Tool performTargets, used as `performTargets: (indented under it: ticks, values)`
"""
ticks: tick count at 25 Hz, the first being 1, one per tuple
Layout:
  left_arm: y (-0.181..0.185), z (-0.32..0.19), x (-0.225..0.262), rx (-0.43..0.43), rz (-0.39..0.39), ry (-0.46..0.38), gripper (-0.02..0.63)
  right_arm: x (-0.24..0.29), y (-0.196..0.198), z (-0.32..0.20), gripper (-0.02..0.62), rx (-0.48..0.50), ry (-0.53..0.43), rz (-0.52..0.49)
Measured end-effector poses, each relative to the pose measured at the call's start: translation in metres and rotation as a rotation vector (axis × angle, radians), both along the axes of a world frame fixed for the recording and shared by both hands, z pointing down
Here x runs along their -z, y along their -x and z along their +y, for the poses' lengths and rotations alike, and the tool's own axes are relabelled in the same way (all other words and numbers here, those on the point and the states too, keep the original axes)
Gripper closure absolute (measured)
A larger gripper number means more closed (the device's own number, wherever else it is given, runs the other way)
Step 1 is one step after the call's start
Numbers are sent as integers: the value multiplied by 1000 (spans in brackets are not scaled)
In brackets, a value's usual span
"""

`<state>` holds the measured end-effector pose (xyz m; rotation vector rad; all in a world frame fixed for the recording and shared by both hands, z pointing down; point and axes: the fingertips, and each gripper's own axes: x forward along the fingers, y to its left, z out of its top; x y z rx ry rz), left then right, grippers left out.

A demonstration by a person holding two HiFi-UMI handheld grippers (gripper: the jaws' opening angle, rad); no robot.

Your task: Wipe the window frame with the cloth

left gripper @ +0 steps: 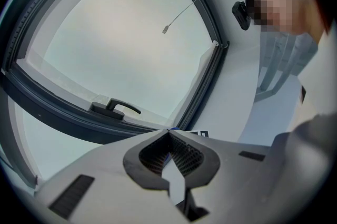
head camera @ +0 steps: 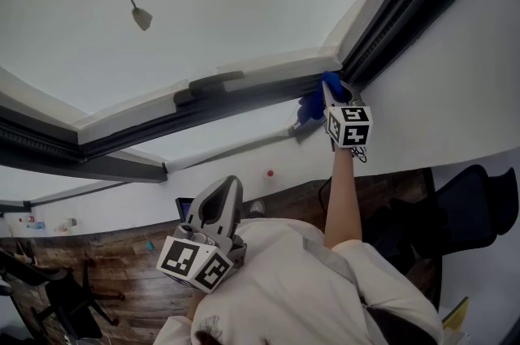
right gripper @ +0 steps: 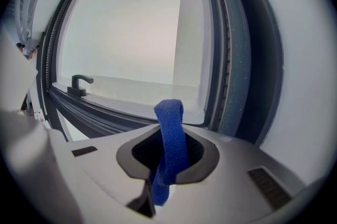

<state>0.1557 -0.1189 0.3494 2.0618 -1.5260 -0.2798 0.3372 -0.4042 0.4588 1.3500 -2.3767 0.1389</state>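
Only the right gripper view shows the right gripper clamping the cloth at centre, its tip just above the jaws near the frame. The left gripper is clenched and empty.

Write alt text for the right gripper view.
The right gripper is shut on a strip of blue cloth standing up between its grey jaws, facing a corner of the dark grey window frame. A black lever handle sits on the frame at left.

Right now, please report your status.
Right gripper shut on blue cloth, at window frame corner. Left gripper shut, empty, low. Handle beside, not blocking.
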Motion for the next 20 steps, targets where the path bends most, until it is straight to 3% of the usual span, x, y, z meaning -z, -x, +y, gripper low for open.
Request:
performTargets:
  ticks: [20]
  values:
    - [21, 8, -1, 5, 9, 3, 601, 0, -28, -14, 543, -117, -10, 50]
